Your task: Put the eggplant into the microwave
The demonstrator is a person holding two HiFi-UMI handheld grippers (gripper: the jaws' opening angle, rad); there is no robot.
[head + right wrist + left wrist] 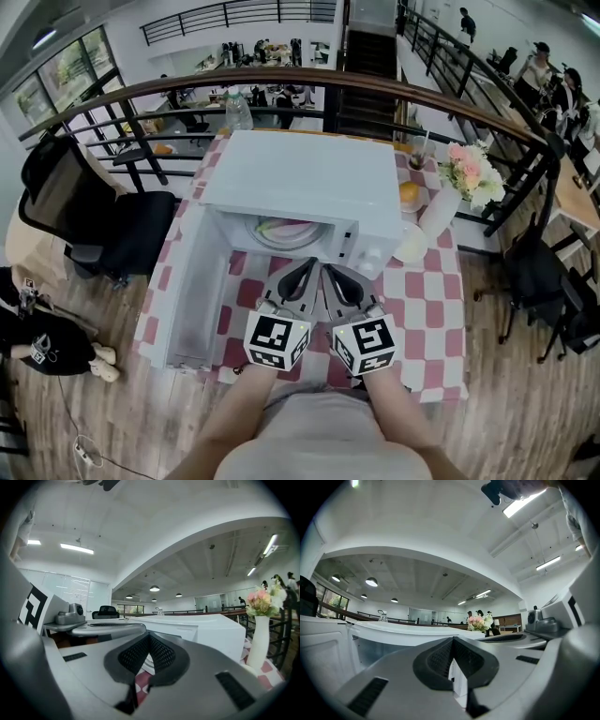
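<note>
Both grippers are held side by side, just in front of the open microwave (300,178), and point level toward its opening. Left gripper (309,266) (453,640) has its jaws pressed fully together with nothing between them. Right gripper (330,272) (149,637) is likewise closed tight and empty.

Each gripper carries a cube with black-and-white square markers. These are the only print in view, and no lettering or brand can be read on the microwave.

The microwave stands on a table (427,300) covered in a red-and-white checked cloth, with its door (192,291) swung wide to the left. Inside sits a plate (286,232) with pale green and pink tints. I cannot tell where the eggplant is, as no view shows it clearly.

A white vase of flowers (469,173) stands right of the microwave, and a clear bottle (238,108) stands behind it.
</note>
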